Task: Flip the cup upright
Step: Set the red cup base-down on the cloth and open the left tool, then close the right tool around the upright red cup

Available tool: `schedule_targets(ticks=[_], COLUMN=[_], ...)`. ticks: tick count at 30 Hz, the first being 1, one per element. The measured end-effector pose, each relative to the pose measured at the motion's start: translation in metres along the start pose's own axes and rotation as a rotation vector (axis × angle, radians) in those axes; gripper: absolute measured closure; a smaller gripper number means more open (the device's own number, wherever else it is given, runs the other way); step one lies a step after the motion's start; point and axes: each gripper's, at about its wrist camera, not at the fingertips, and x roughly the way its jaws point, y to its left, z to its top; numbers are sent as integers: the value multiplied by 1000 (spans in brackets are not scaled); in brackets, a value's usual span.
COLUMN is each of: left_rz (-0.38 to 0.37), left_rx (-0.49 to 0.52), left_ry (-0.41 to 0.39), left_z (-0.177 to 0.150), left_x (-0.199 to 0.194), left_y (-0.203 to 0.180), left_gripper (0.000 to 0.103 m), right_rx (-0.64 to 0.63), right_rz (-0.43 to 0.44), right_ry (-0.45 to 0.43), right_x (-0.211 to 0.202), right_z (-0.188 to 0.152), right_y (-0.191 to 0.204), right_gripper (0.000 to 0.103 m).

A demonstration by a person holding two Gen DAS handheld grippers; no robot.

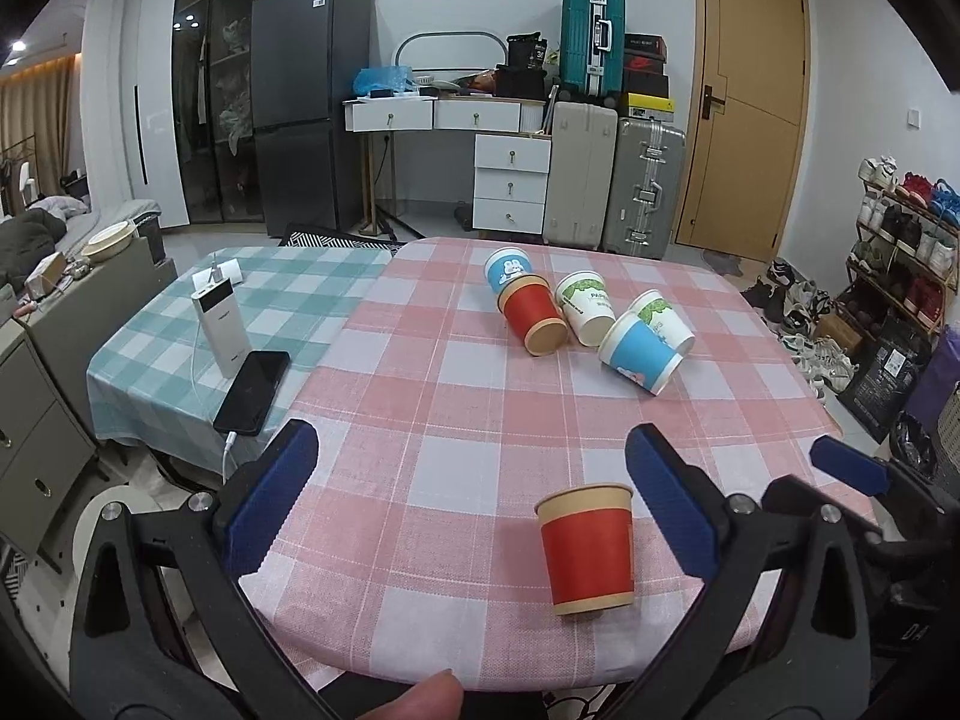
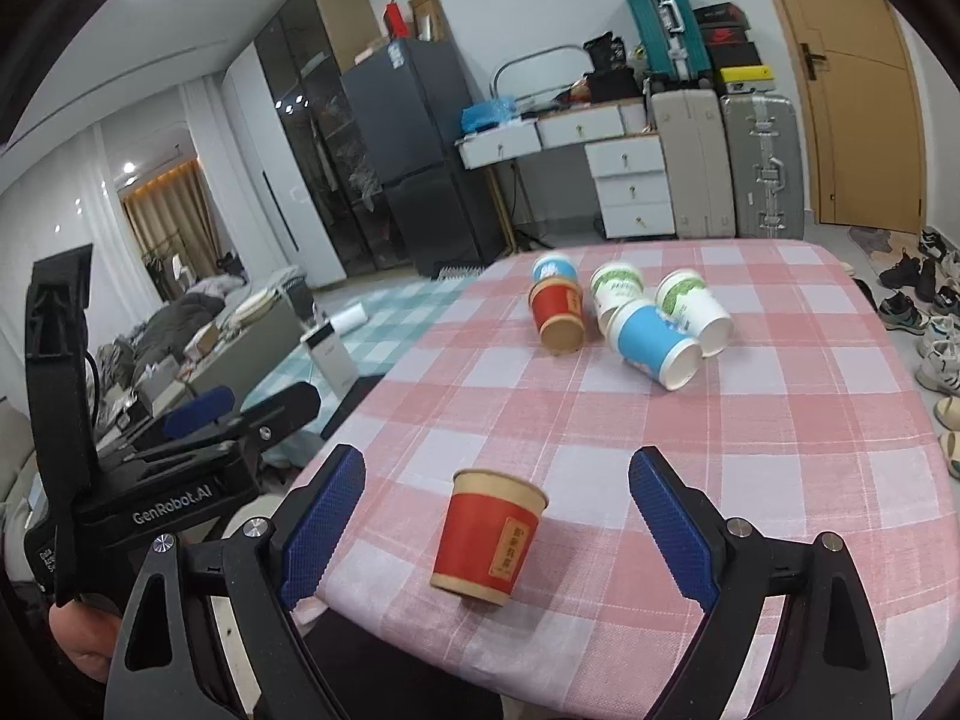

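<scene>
Left tool spread wide, gripping nothing. Red cup standing mouth-up, long axis vertical, near the table front edge at 6 o'clock. Right tool also spread, empty, framing that cup. Five tipped cups clustered at 12 o'clock. Suitcases, fridge, wooden door behind.

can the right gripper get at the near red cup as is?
Probably yes. The right gripper is open, and the near red cup stands upright between its jaws, nothing between them. The other cups lie farther back on the table.
</scene>
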Motion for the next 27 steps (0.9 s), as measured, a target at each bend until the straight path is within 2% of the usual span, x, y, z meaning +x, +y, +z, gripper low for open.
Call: schedule_targets(ticks=[6,11,13,21,27], left_rz=[37,63,69,31,-25], left_rx=[-29,-80,-90,-126,-162], left_ry=[9,50,66,115,167], left_z=[-20,-35,-40,-47,-51], left_x=[-1,10,16,48,71], left_y=[23,51,60,78,84], left_gripper=[0,0,0,0,0], right_rx=[23,269,293,283,258], right_rz=[61,136,146,151,131], right_ry=[206,445,530,680,727], right_x=[50,103,122,171,193], right_z=[-5,-5,-4,4,5], right_y=[-7,-38,-41,-36,-25], right_gripper=[11,11,11,11,12])
